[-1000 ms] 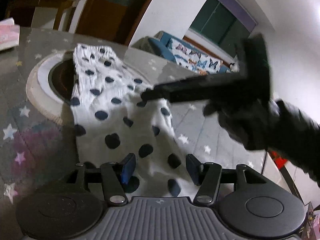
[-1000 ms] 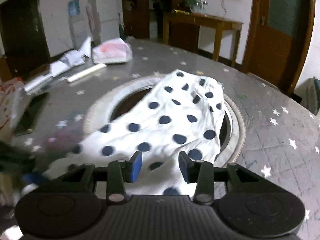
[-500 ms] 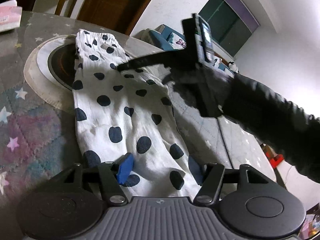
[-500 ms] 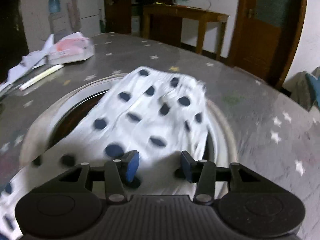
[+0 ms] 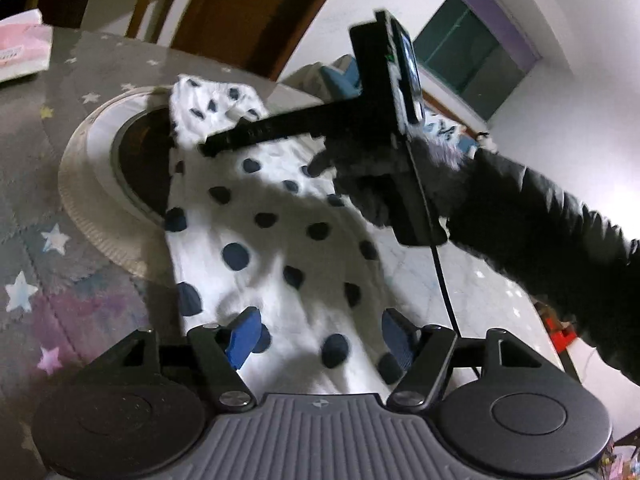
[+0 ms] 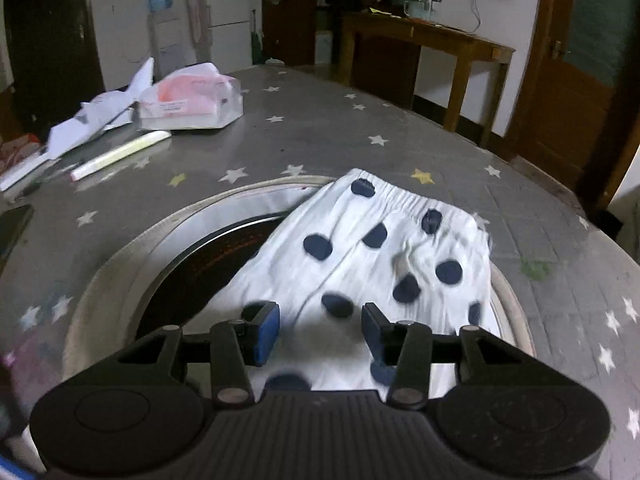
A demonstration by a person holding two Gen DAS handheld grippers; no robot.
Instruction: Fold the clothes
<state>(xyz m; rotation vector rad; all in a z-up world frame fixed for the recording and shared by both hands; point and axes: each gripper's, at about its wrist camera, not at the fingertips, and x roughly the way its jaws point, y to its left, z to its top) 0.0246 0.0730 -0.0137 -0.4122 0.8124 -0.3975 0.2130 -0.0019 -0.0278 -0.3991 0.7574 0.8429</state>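
White trousers with dark blue dots (image 5: 276, 240) lie stretched along the grey star-patterned table, their elastic waistband (image 6: 404, 196) at the far end over a round inset. My left gripper (image 5: 318, 338) is open and empty, low over the near end of the cloth. My right gripper (image 6: 320, 334) is open and empty, just above the cloth near the waistband. In the left wrist view the right gripper (image 5: 212, 146) reaches in from the right, its fingertips over the upper part of the trousers.
A round white-rimmed inset with a dark centre (image 6: 168, 240) sits under the waistband end. A pink plastic bag (image 6: 192, 100), white paper (image 6: 100, 120) and a white tube (image 6: 120, 154) lie at the far left. A wooden side table (image 6: 432, 44) and door stand beyond.
My right gripper has moved forward along the trousers towards the waistband. My left gripper has stayed open at the near end, shifting slightly over the cloth.
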